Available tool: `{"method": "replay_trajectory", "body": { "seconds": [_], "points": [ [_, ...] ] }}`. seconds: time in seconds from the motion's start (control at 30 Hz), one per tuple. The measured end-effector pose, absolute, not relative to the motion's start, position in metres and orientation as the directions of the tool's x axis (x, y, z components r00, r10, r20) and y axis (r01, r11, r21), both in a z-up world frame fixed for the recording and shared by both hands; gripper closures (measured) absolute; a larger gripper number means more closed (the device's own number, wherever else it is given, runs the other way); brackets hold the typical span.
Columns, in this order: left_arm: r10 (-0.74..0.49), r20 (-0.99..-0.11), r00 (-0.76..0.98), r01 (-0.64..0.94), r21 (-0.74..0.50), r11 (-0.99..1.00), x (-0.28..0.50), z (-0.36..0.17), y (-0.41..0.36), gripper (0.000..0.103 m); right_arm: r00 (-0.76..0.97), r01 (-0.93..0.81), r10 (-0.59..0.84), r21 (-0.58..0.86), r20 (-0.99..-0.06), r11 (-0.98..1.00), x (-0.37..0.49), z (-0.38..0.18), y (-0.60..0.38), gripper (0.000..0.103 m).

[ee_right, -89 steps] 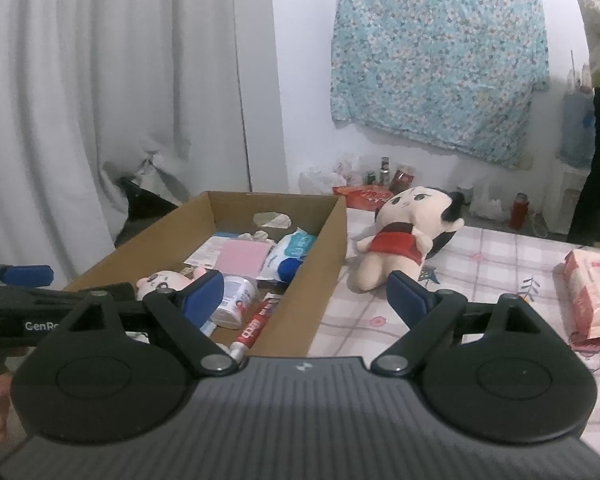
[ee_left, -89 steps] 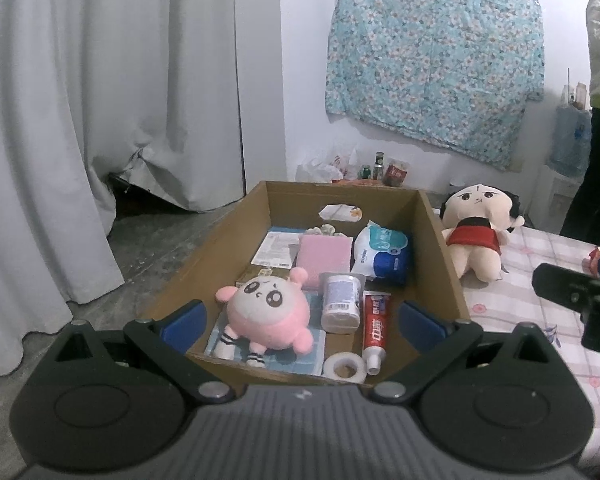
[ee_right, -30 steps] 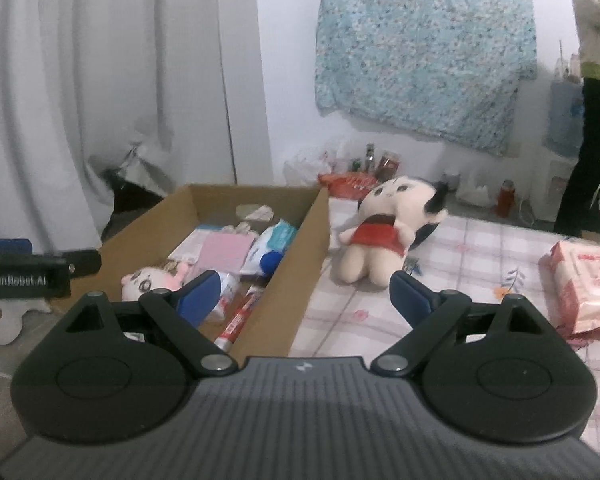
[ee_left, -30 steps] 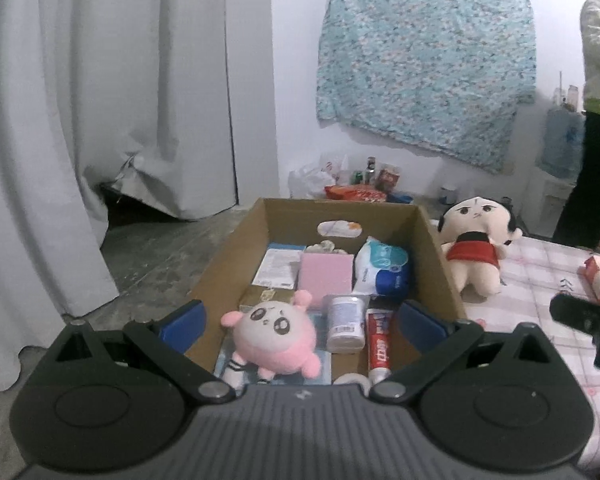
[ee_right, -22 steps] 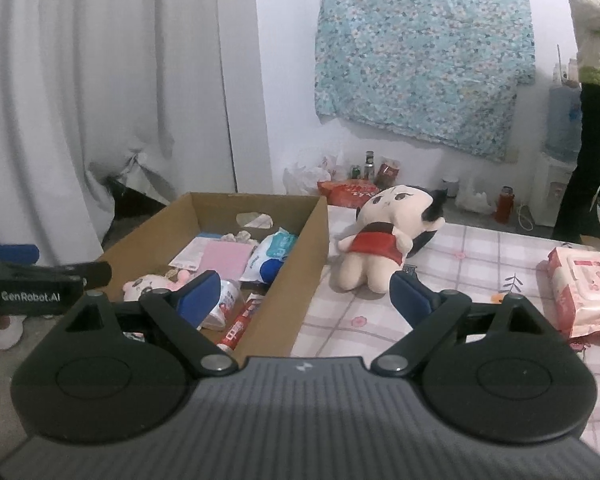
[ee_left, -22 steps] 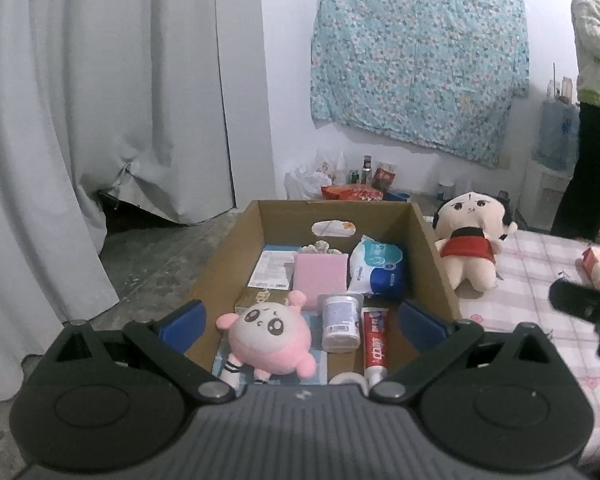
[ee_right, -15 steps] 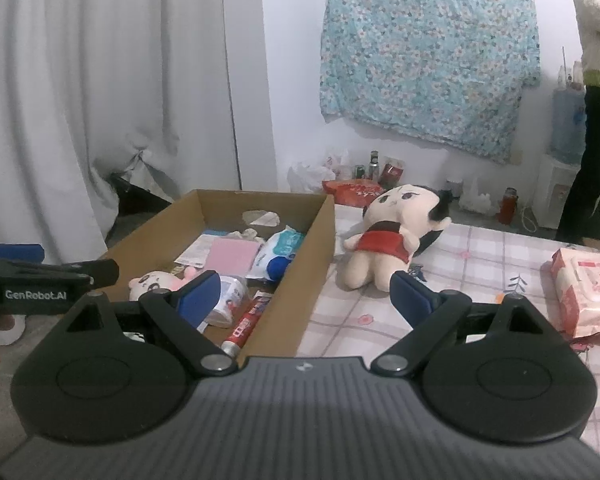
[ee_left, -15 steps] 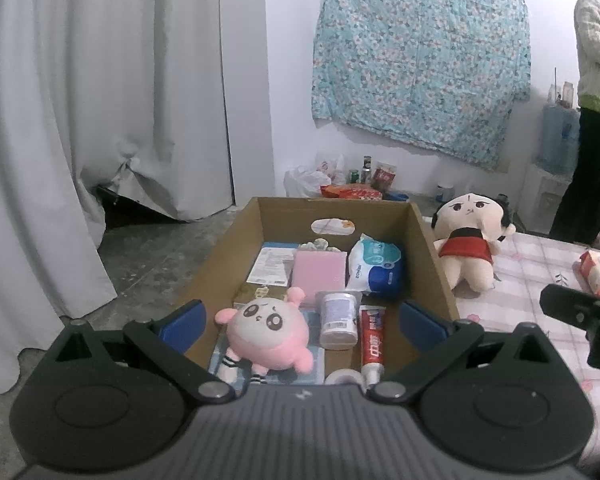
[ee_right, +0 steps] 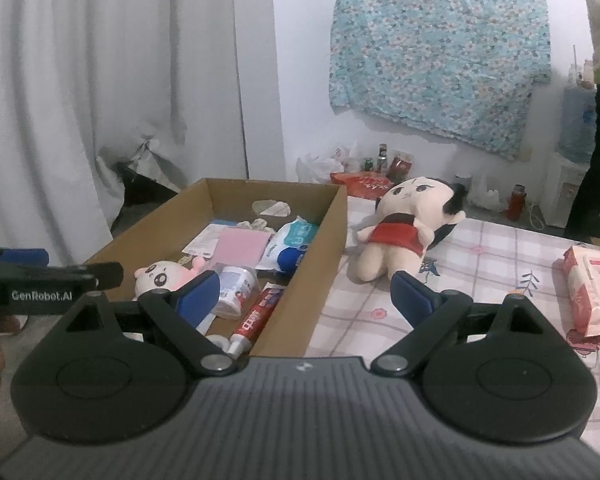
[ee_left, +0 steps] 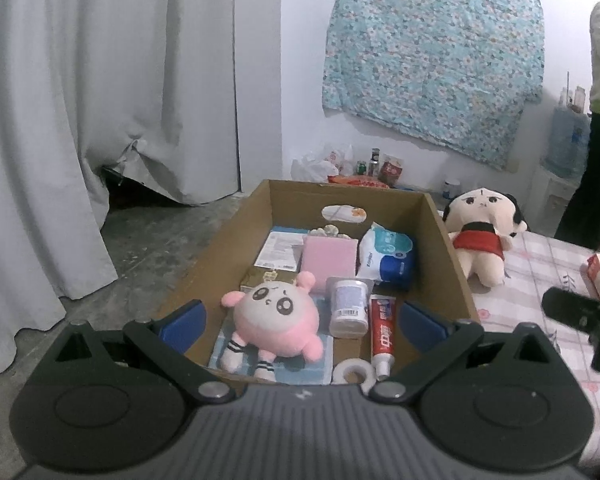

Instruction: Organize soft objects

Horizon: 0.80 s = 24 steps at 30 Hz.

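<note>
Both the left tongs (ee_left: 300,318) and right tongs (ee_right: 307,292) gape wide, gripping nothing, with the pink plush (ee_left: 275,323) (inside the box (ee_left: 448,248)) lying between the left fingers.
</note>
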<state>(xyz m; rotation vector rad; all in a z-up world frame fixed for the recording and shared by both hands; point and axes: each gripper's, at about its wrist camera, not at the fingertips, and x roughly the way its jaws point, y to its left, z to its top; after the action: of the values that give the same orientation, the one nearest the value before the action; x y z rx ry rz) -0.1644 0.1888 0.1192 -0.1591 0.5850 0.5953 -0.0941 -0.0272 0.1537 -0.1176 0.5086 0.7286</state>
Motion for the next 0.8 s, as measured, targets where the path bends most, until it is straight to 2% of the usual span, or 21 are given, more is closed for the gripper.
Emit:
{"method": "replay_trajectory", "body": {
  "seconds": [0.57,0.8],
  "points": [
    [0.460,-0.562,0.687,-0.562,-0.009,0.827,-0.162,0.119,0.190,0.000,0.640,-0.650,0.597,0.074,-0.485,0.757,-0.086,0.152,-0.040,0.009],
    [0.466,-0.558,0.686,-0.549,0.023,0.835,-0.165,0.125,0.181,0.000,0.655,-0.622,0.579,0.089,-0.485,0.778,-0.078,0.151,-0.058,0.009]
  ]
}}
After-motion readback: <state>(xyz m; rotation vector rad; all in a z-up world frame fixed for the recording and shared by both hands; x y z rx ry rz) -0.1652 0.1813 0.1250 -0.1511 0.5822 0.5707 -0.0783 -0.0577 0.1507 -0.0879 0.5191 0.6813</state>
